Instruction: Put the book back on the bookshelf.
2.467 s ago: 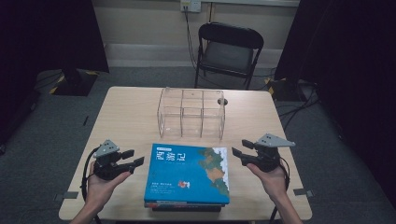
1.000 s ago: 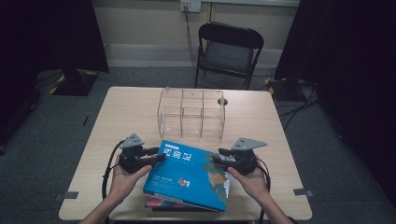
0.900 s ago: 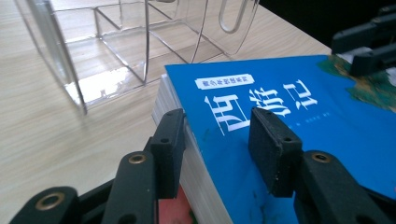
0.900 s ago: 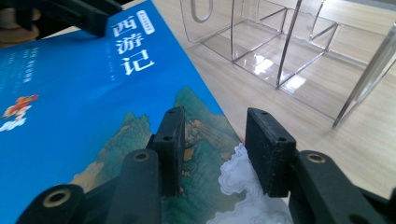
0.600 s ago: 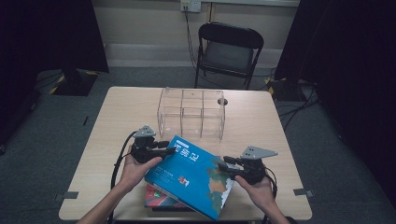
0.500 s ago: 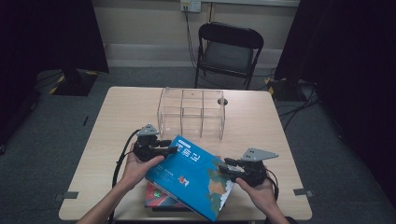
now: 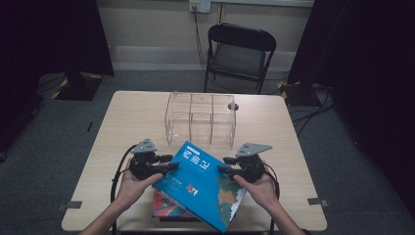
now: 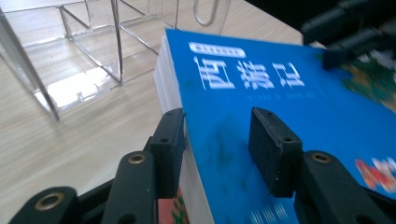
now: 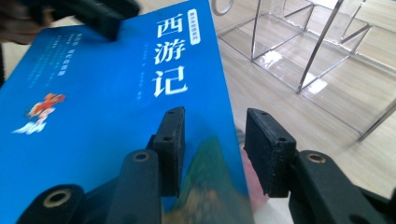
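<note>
The left gripper [image 7: 166, 165] and right gripper [image 7: 226, 170] each pinched an edge of the blue book [image 7: 203, 183]; a clear organizer [image 7: 200, 119] stood just beyond, a second book [image 7: 164, 205] beneath.

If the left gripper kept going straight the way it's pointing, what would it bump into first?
Probably the right gripper. The left gripper is clamped on the blue book and points along its cover, with the other gripper at the far edge. Depth is hard to judge.
</note>
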The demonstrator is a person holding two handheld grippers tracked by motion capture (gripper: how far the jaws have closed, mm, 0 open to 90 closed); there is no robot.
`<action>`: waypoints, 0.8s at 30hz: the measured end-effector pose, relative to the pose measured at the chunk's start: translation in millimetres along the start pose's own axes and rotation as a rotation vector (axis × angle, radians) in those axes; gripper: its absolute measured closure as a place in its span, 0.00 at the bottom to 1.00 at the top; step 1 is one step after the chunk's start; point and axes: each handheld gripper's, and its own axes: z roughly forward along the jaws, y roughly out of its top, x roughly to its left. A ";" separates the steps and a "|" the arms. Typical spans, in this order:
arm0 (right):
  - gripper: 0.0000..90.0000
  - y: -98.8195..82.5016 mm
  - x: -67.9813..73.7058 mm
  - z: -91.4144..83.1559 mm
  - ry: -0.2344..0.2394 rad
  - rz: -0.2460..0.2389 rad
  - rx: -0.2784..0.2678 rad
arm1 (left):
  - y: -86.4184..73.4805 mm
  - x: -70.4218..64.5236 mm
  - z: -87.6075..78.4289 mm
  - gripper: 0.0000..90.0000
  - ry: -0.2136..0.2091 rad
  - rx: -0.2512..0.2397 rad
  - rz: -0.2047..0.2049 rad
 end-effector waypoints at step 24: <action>0.70 -8.8 -3.0 -2.2 0.019 0.030 -0.035 | -60.7 -13.3 -48.0 0.45 -0.079 0.070 -0.010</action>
